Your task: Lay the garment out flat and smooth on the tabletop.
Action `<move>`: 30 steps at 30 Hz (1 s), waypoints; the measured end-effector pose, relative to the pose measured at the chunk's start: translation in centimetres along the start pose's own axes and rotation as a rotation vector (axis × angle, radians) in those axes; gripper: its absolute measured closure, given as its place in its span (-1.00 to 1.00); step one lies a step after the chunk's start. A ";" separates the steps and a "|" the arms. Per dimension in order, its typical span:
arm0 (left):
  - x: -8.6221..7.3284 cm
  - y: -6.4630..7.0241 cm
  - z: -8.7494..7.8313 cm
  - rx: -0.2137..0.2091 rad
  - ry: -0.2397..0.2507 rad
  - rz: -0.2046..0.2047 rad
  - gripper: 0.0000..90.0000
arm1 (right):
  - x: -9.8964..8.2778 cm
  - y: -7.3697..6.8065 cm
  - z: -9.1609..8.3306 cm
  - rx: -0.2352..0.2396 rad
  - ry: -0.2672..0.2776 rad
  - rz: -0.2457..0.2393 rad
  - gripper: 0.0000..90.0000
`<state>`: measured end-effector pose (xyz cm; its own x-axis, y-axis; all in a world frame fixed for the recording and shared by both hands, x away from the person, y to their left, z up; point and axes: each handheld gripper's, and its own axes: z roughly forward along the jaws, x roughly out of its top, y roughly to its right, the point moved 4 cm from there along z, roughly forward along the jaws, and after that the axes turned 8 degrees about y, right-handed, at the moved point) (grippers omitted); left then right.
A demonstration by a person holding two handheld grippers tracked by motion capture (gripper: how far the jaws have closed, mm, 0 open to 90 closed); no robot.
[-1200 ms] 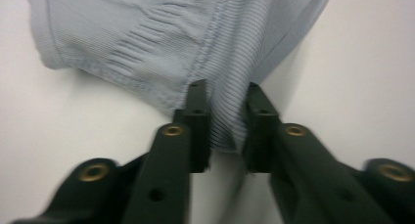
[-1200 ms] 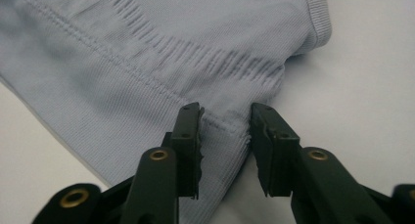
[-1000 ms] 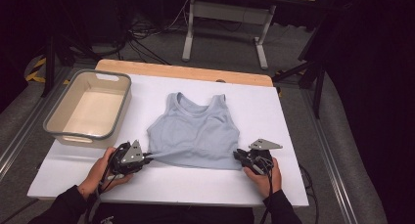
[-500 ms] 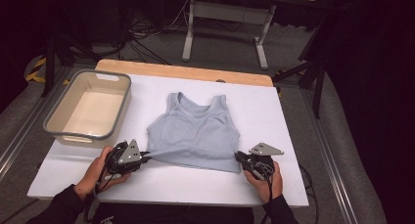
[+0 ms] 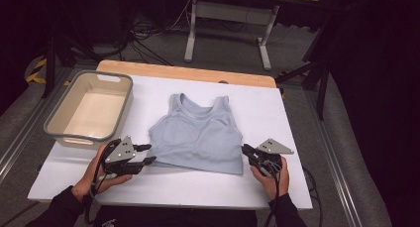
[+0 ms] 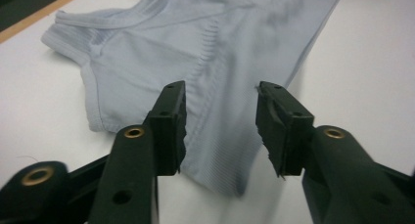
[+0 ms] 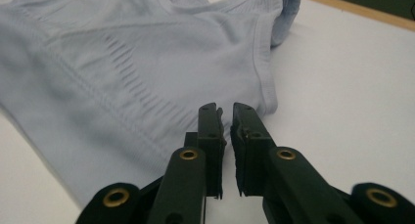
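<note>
A light blue sleeveless top [image 5: 198, 135] lies flat on the white table [image 5: 198, 190], neck toward the far side. My left gripper [image 5: 150, 153] is at the top's near left corner. Its jaws have just been opening and now stand apart over the hem [image 6: 215, 150] without pressing on it. In the left gripper view the left gripper [image 6: 220, 94] frames the ribbed fabric [image 6: 161, 53]. My right gripper [image 5: 244, 150] is at the near right corner. In the right gripper view the right gripper [image 7: 224, 109] is nearly closed, and the top [image 7: 122, 62] tapers into its jaws.
A grey bin [image 5: 54, 130] with a pale inside stands on the table's left, close behind my left hand. A wooden strip [image 5: 183, 71] runs along the far table edge. White table surface lies in front of the top and to its right.
The left gripper's jaws have opened and let go of the top's near left corner, and that hand has lifted slightly. The right gripper has stayed where it was, closed.
</note>
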<state>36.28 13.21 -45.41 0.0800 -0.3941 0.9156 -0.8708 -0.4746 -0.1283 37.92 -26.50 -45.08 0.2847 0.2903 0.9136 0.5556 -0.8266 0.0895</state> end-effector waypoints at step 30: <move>-0.7 -3.0 8.7 -0.020 -0.177 -0.045 0.72 | 1.8 1.8 11.2 0.038 -0.152 -0.118 0.98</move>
<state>43.04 8.01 -48.99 0.2012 -0.5061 0.8387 -0.8739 -0.4795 -0.0798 48.18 -22.02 -47.71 0.3290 0.4559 0.8270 0.6204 -0.7646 0.1746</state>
